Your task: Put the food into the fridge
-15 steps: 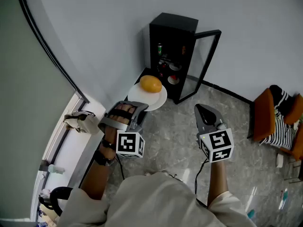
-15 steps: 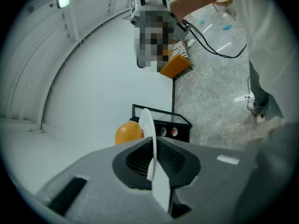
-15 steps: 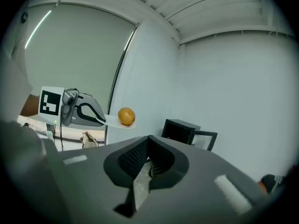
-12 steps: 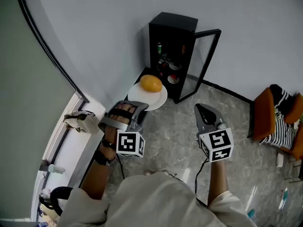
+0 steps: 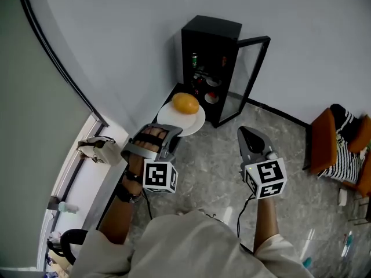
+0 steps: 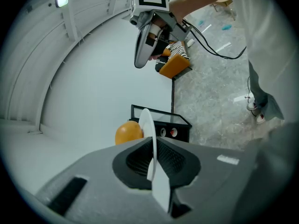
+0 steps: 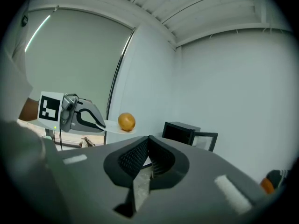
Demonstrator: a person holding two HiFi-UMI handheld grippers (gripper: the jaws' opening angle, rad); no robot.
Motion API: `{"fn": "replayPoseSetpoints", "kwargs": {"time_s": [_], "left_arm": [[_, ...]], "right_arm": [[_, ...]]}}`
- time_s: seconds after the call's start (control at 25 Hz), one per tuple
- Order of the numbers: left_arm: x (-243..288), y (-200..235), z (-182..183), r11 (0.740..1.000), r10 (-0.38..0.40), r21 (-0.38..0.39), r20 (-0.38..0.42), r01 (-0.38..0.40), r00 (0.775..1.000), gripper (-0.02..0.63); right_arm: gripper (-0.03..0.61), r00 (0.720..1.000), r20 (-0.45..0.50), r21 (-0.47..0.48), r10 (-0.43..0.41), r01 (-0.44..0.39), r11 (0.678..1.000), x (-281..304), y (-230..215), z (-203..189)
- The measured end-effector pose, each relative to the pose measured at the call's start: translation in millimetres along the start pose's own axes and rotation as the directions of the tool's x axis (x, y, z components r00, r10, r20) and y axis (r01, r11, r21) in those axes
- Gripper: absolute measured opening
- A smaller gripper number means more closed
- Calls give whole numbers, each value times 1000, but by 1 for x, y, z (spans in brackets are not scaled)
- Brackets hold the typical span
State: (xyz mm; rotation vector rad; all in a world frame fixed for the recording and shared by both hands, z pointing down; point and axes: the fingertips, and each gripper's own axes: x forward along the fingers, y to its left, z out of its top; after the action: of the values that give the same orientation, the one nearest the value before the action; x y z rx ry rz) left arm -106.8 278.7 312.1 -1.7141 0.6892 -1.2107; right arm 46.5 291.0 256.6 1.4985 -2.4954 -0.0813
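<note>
An orange (image 5: 185,103) lies on a white plate (image 5: 182,120), held in the air in front of the black fridge (image 5: 210,45). My left gripper (image 5: 173,132) is shut on the plate's near rim. The left gripper view shows the plate (image 6: 146,127) edge-on between the jaws, with the orange (image 6: 128,133) beside it. The fridge's glass door (image 5: 250,80) stands open to the right; a can and small dishes sit on its shelves. My right gripper (image 5: 250,140) hangs to the right of the plate, shut and holding nothing. The right gripper view shows the orange (image 7: 126,122) and the fridge (image 7: 180,132).
An orange chair (image 5: 328,143) with a striped cloth stands at the right. A window sill (image 5: 87,178) with a crumpled cloth (image 5: 95,148) runs along the left. The floor (image 5: 214,161) is grey stone, with a cable trailing from the right gripper.
</note>
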Motion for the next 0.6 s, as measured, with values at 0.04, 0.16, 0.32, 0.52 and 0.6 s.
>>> {"fn": "replayPoseSetpoints", "kwargs": {"time_s": [0.04, 0.16, 0.32, 0.52, 0.6], "left_arm": [[1, 1, 1, 1000, -1, -2, -2, 1, 1000, 23], [5, 1, 5, 1000, -1, 0, -8, 1, 1000, 23], [10, 1, 13, 1000, 4, -2, -23, -4, 1000, 23], [21, 2, 17, 1000, 1, -16, -54, -2, 999, 23], [28, 3, 19, 1000, -1, -21, -59, 0, 998, 23]], "right_arm": [[8, 1000, 15, 20, 7, -7, 1000, 0, -2, 2], [8, 998, 45, 59, 32, -35, 998, -1, -7, 4], [8, 998, 29, 26, 48, -49, 998, 0, -13, -3], [8, 997, 9, 29, 71, -71, 997, 6, -28, -13], [8, 997, 8, 30, 72, -72, 997, 9, -35, -15]]}}
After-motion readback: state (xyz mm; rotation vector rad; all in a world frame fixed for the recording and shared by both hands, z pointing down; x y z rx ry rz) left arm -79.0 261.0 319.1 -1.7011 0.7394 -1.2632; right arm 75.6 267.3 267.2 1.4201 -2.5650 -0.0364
